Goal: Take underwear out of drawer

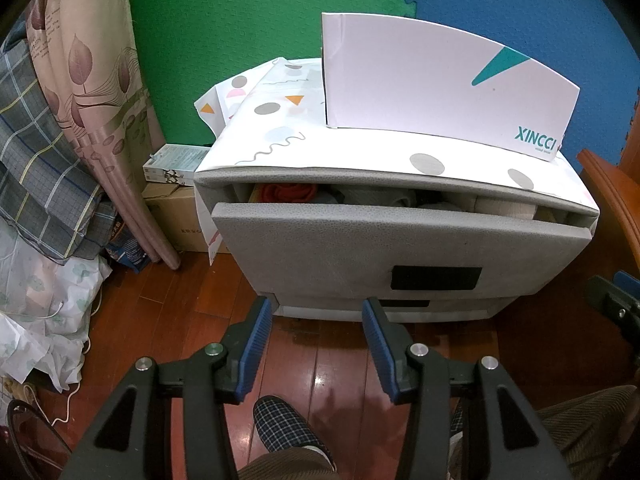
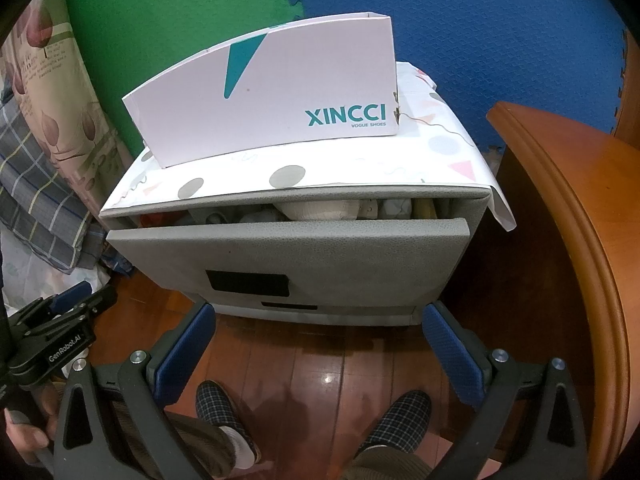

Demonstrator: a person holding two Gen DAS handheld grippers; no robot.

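Note:
A grey fabric drawer unit stands on the wooden floor. Its top drawer [image 1: 360,240] [image 2: 300,248] is pulled out a little, leaving a narrow gap at the top. Folded clothes show in that gap: a red-orange piece [image 1: 288,191] at the left and a white rolled piece [image 2: 320,209] near the middle. I cannot tell which of them is underwear. My left gripper [image 1: 318,308] hangs in front of the unit's base, open, with nothing between its blue pads. My right gripper [image 2: 319,312] is held low before the unit too, open wide and empty.
A white XINCCI shoe box [image 1: 420,80] [image 2: 280,92] stands on the patterned cloth on top of the unit. A curved wooden furniture edge [image 2: 560,200] lies close on the right. Curtain [image 1: 92,80], cardboard boxes [image 1: 172,216] and bags crowd the left. The person's checked slippers [image 2: 220,404] are below.

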